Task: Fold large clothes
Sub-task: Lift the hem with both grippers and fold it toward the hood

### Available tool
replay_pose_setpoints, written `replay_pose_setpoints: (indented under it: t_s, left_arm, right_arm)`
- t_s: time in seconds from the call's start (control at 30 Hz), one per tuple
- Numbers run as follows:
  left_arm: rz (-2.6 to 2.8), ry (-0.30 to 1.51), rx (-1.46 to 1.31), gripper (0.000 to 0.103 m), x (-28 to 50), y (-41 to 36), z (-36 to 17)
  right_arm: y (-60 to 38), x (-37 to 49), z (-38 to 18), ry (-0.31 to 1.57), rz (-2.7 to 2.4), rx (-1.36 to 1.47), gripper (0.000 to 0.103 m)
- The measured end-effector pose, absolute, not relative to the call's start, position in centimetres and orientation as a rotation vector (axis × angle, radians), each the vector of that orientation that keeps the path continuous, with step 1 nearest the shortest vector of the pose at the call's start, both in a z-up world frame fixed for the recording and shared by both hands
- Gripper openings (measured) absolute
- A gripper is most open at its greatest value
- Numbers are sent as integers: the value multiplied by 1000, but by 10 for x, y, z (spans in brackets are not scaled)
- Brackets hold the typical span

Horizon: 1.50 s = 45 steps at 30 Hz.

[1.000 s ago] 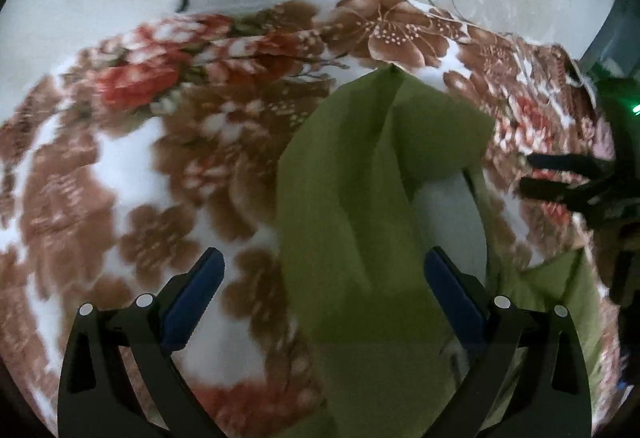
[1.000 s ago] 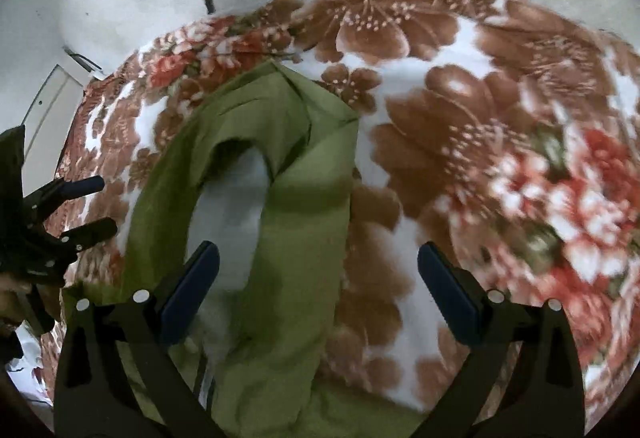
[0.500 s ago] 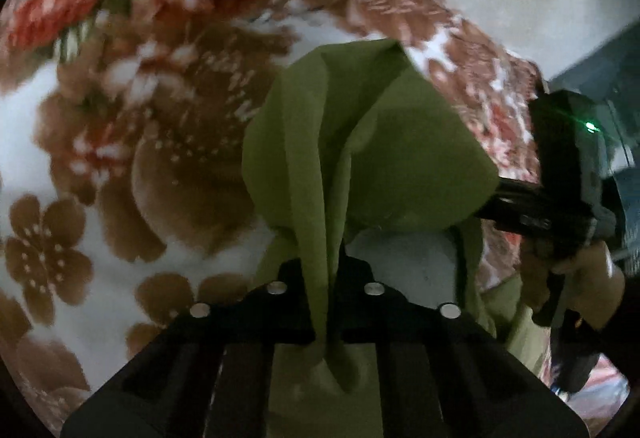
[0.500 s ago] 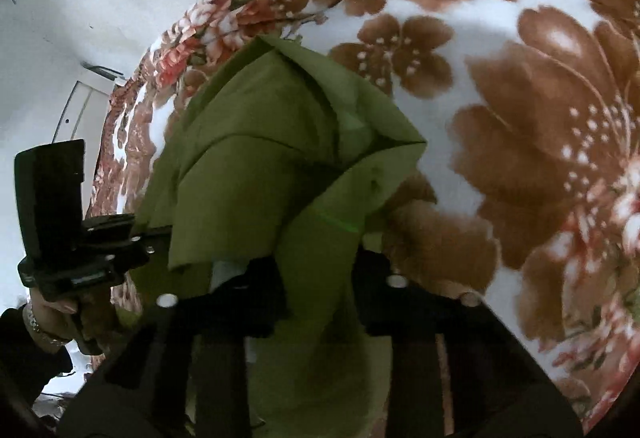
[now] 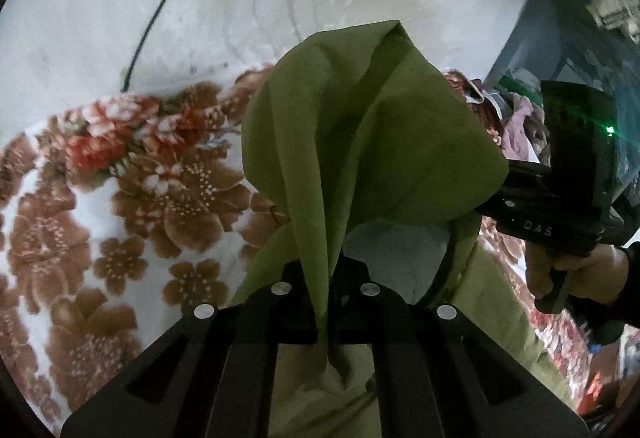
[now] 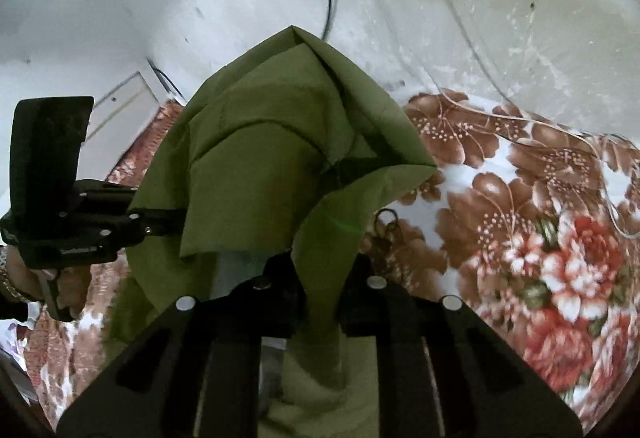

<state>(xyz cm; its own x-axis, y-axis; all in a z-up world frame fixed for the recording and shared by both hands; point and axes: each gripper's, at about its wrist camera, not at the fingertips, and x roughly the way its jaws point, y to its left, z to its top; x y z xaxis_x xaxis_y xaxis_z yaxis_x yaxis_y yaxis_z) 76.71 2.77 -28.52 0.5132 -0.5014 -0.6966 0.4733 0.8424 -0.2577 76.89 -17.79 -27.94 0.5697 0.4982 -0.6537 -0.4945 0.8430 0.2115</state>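
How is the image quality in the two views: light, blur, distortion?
Left wrist view: dim, soft light; fisheye bends the wall line; the green garment is sharp, and a green lamp flares on the right tool. Right wrist view: the floral blanket blurs toward the edge.

Readable text is limited to one marking. In the left wrist view, pale letters reading "DAS" stand on the black body of the right gripper (image 5: 496,194), just above the hand that holds it. In the right wrist view, a faint pale marking on the body of the left gripper (image 6: 160,218) is too blurred to read.
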Motion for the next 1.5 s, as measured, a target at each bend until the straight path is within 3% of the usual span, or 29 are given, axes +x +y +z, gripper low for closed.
replay_pose_setpoints:
  t_s: [0.1, 0.23, 0.5, 0.57, 0.63, 0.67, 0.9, 0.97, 1.07, 1.17, 1.27, 1.4, 1.5]
  left_arm:
    - [-558, 809, 50, 5, 734, 19, -276]
    - [-546, 778, 96, 9, 681, 13, -277]
    - [-532, 884, 96, 13, 577, 20, -333]
    - [-522, 912, 107, 17, 560, 21, -349]
    - [-509, 942, 109, 21, 541, 24, -367]
    - [-498, 953, 113, 25, 534, 25, -375]
    - [-430, 1045, 209, 57, 483, 36, -424]
    - [-410, 1053, 220, 64, 470, 46, -425]
    - [-352, 1072, 199, 67, 455, 73, -420]
    - [-304, 1056, 144, 73, 451, 95, -402]
    - [-268, 1002, 21, 77, 456, 111, -371]
    - [-296, 880, -77, 84, 470, 92, -329]
    - [-315, 883, 78, 85, 489, 50, -340]
  right_arm:
    - [-177, 741, -270, 741, 569, -28, 18]
    - [-175, 677, -262, 687, 579, -130, 30]
    - [-185, 571, -320, 776, 584, -191, 32]
    - [-187, 549, -336, 813, 582, -194, 38]
    - [-191, 528, -359, 875, 563, -190, 60]
    - [-194, 521, -369, 901, 560, -182, 65]
    - [-223, 474, -433, 1102, 472, -160, 74]
    - [-235, 463, -433, 1117, 442, -134, 81]
    - [-258, 458, -425, 1135, 379, -100, 81]
    - [-275, 460, -398, 1112, 308, -40, 82]
    - [-268, 476, -357, 1028, 281, -18, 91]
    - [-224, 500, -327, 957, 322, 1, 92]
    - [-200, 511, -343, 982, 315, -15, 92]
